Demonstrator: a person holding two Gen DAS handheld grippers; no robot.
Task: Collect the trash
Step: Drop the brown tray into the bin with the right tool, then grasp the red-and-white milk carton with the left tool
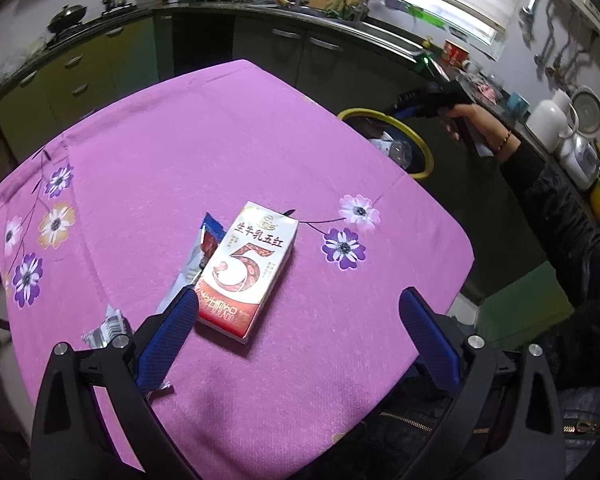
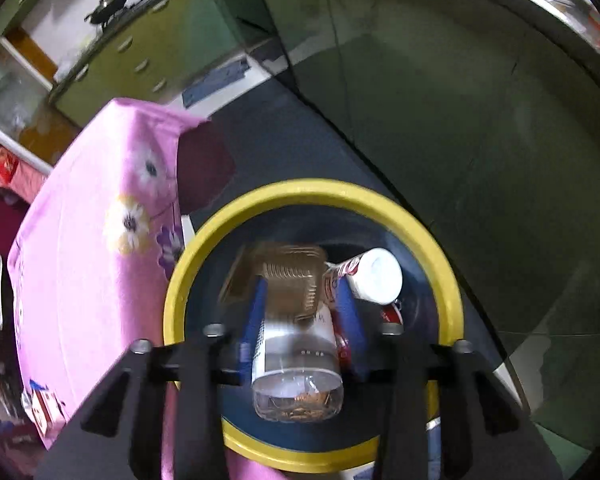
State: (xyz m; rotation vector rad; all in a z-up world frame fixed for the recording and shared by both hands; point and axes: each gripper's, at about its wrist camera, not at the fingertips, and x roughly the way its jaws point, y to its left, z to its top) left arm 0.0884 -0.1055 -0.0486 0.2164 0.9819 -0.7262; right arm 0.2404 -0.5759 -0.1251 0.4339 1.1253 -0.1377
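Over the yellow-rimmed bin [image 2: 314, 192], the right gripper [image 2: 304, 312] has its blue fingers clamped on a clear plastic bottle [image 2: 296, 360] — a white-lidded cup [image 2: 374, 276] lies inside (blurred). On the pink flowered tablecloth [image 1: 220, 140], the left gripper [image 1: 300, 300] hovers with fingers wide apart near a red-and-white carton [image 1: 246, 276]; a wrapper [image 1: 198, 264] lies just left of it.
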